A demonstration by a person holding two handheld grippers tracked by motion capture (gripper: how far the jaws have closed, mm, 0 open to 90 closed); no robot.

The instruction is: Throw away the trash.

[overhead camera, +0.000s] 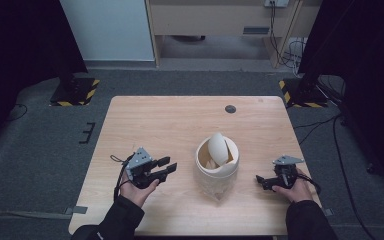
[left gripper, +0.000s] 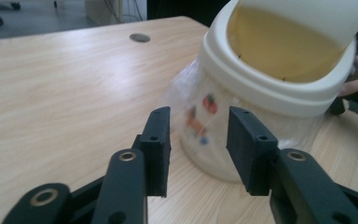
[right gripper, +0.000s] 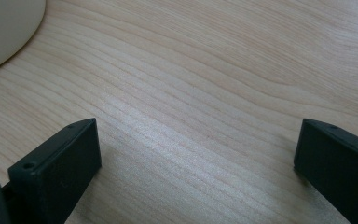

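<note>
Both hands come in over the near edge of the wooden counter (overhead camera: 145, 120). Left gripper (overhead camera: 166, 166) has its jaws partly apart with nothing between them, aimed at the cream bin (overhead camera: 217, 167) from just beside it. That bin stands mid-counter, its swing lid (overhead camera: 218, 148) tipped on edge, a clear bag (left gripper: 193, 100) bunched under its rim. Right gripper (overhead camera: 261, 182) rests on the counter near the bin's other side, jaws wide apart and empty.

The surface (overhead camera: 155, 125) is pale wood grain, smooth with a faint sheen. The bin (overhead camera: 217, 167) is cream plastic, matt, with a clear glossy liner (left gripper: 186, 88). The jaws are matt black plastic.
</note>
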